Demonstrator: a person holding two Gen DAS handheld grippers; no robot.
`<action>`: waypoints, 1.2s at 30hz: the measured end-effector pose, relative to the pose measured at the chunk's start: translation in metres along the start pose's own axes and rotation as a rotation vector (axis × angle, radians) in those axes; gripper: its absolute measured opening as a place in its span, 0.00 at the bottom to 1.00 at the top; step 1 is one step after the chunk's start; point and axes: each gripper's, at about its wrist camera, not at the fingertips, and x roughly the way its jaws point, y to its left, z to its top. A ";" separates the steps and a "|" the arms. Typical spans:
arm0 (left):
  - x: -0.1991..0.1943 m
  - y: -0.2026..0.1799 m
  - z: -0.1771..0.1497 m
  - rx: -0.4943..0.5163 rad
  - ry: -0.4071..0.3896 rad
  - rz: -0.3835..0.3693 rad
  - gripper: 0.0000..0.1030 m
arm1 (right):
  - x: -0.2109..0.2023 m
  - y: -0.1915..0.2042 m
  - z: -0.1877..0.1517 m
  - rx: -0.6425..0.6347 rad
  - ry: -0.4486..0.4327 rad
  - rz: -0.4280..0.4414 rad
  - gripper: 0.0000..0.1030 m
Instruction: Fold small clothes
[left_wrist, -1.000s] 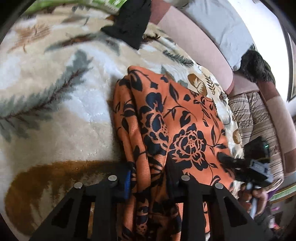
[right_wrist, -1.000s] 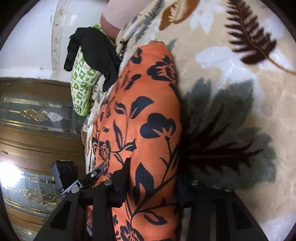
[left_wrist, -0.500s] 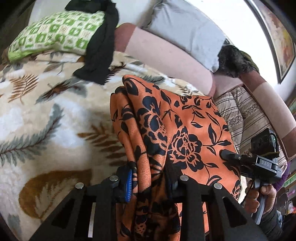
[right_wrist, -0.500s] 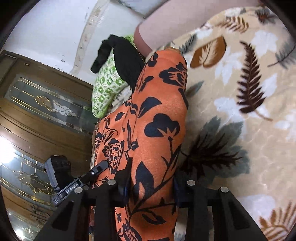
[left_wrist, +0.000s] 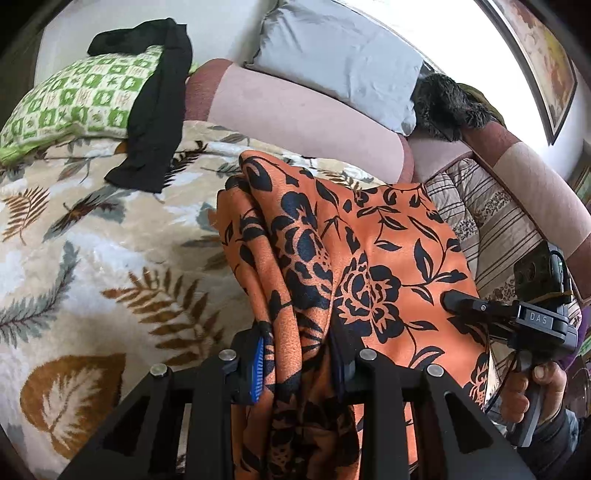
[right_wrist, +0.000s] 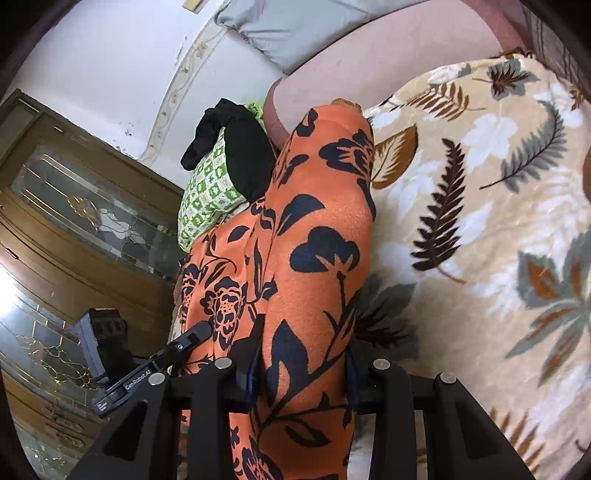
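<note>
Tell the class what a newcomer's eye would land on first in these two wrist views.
The bright orange cloth with black flowers fills the middle of both views, bunched between the jaws of the left gripper and the right gripper. Behind it lies a beige leaf-print blanket. Farther back, a black garment drapes over a green checked pillow.

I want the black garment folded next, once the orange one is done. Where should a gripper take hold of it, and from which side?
Probably the loose lower end of the black garment, approached from the leaf-print blanket side. That end lies flat and free on the blanket, while its upper part is draped over the green checked pillow, so a pinch at the edge should lift cloth alone.
</note>
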 end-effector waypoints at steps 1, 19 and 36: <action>0.001 -0.002 0.001 0.001 0.000 0.000 0.29 | -0.001 -0.001 0.003 -0.002 -0.003 -0.003 0.36; 0.033 -0.020 0.028 0.013 -0.002 0.010 0.29 | -0.001 -0.011 0.042 -0.037 -0.002 -0.054 0.36; 0.076 -0.001 0.035 -0.002 0.042 0.042 0.29 | 0.052 -0.052 0.069 0.019 0.059 -0.044 0.36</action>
